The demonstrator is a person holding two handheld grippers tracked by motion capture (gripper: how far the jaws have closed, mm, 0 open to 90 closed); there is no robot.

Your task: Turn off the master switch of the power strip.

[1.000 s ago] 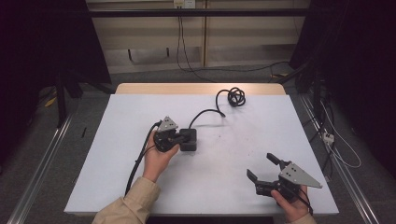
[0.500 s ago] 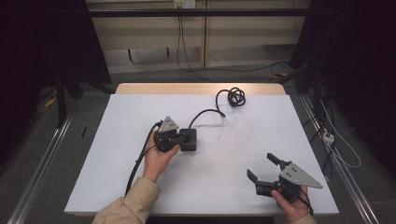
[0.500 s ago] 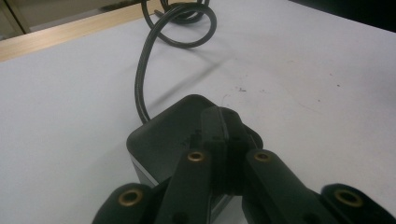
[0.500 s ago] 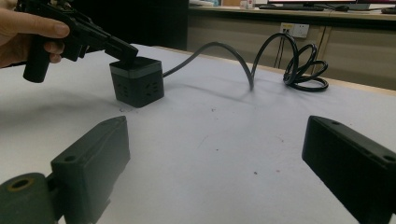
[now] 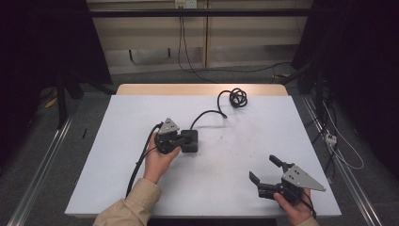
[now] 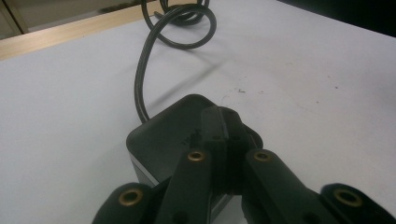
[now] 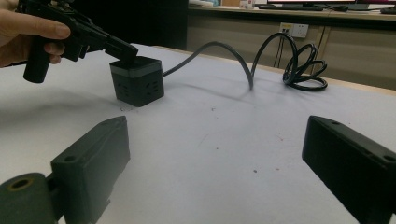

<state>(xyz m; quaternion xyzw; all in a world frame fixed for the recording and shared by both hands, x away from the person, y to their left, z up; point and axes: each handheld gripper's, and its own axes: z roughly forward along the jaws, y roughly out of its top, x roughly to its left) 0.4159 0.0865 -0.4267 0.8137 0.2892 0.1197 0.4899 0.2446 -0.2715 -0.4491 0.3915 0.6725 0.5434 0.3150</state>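
Black power cube [image 5: 190, 141] sits mid-table, its cord [image 5: 209, 114] trailing away to a coil at the far edge. Left gripper [image 5: 181, 139] rests its closed tips on the cube's top. Right gripper [image 5: 266, 169], jaws apart and empty, is well off toward the near right.

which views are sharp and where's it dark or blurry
High view: table evenly lit, surroundings nearly black. Left gripper view: the shut left gripper is close and dim, the cube sharp, the cable softer. Right gripper view: right gripper blurred, cube and its shadow crisp.
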